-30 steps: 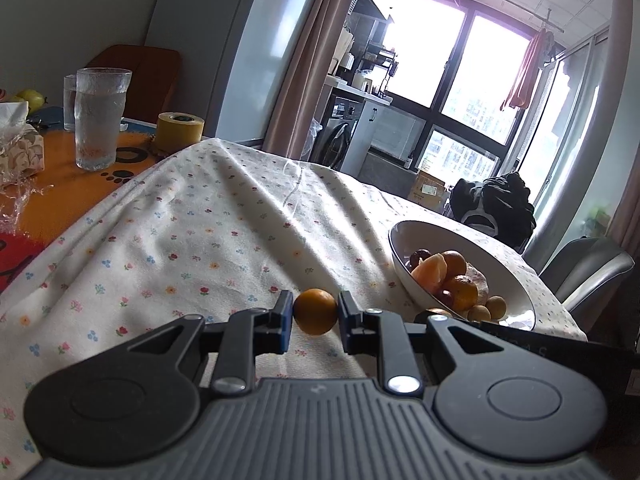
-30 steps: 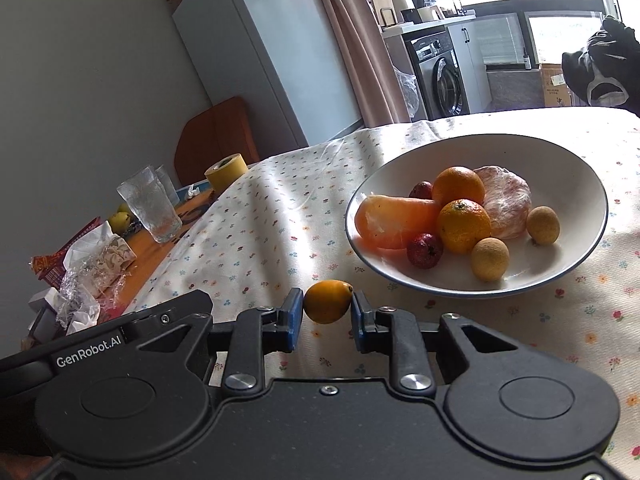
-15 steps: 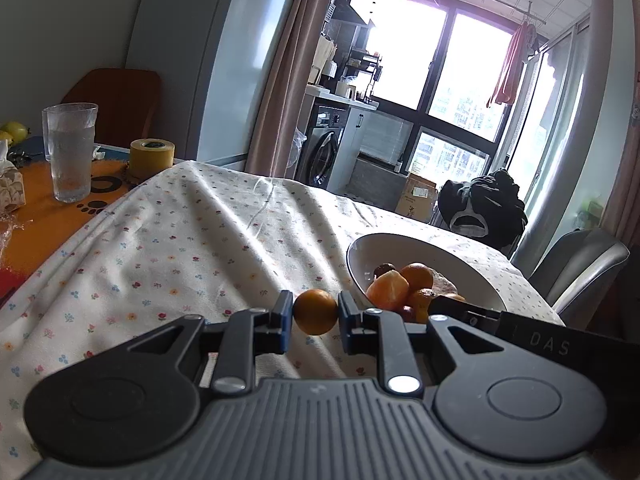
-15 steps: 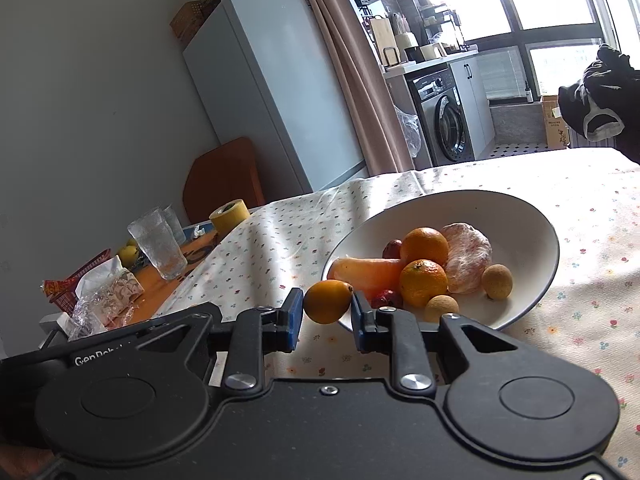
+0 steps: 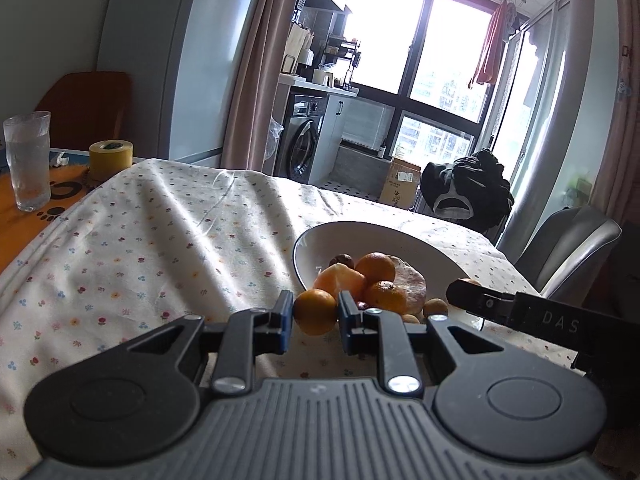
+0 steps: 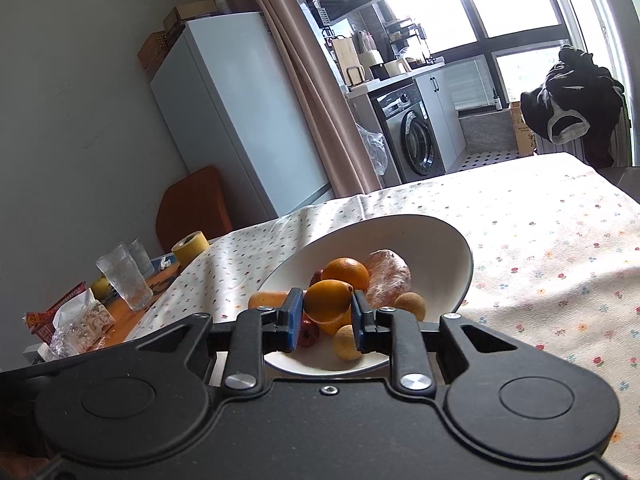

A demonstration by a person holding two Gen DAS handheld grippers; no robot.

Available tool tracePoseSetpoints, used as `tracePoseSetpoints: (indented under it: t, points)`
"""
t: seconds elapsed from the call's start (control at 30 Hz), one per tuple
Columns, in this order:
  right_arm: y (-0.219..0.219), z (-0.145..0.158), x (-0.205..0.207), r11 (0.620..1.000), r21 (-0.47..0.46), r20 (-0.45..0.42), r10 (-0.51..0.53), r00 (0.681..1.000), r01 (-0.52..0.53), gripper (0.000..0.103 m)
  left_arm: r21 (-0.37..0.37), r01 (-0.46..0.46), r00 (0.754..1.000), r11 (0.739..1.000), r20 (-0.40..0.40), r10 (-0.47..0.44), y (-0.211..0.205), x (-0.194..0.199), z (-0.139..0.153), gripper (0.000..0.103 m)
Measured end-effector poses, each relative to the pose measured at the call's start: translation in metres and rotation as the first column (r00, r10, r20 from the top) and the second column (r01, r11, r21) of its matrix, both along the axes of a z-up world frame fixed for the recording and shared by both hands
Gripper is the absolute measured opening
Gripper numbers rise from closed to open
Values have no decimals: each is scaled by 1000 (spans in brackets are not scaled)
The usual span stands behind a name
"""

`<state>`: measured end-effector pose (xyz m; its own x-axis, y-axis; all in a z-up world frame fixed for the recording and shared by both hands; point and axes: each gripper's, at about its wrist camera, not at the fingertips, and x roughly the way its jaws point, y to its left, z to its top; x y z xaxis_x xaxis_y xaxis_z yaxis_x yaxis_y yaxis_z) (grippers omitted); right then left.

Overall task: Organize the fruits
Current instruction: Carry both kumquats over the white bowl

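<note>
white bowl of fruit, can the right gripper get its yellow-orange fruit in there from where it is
Probably yes. The right gripper, shut on the yellow-orange fruit, hangs by the white bowl's near rim with nothing between; the fruit pile leaves little bare space.

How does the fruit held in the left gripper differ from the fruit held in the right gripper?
The left fruit looks round; the right fruit is more oval, with a small tip at one end. The left fruit is deeper orange; the right fruit is more yellow-orange. Both are small citrus-like fruits, each clamped between blue pads, the left gripper and right gripper near the white bowl.
</note>
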<state>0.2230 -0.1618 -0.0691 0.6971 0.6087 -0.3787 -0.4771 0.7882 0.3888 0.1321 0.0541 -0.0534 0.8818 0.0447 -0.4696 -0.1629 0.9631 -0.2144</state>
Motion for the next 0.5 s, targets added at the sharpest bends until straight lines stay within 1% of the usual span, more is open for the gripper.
tracePoseSetpoints:
  t: [0.27, 0.5]
  points:
    - [-20, -8, 14, 999, 7, -15, -48, 999, 48, 24, 6, 45, 999, 999, -16, -45, -17, 22, -5, 22]
    - [-30, -7, 20, 996, 4, -8, -93, 996, 93, 24, -6, 85, 996, 996, -24, -85, -26, 42, -7, 22]
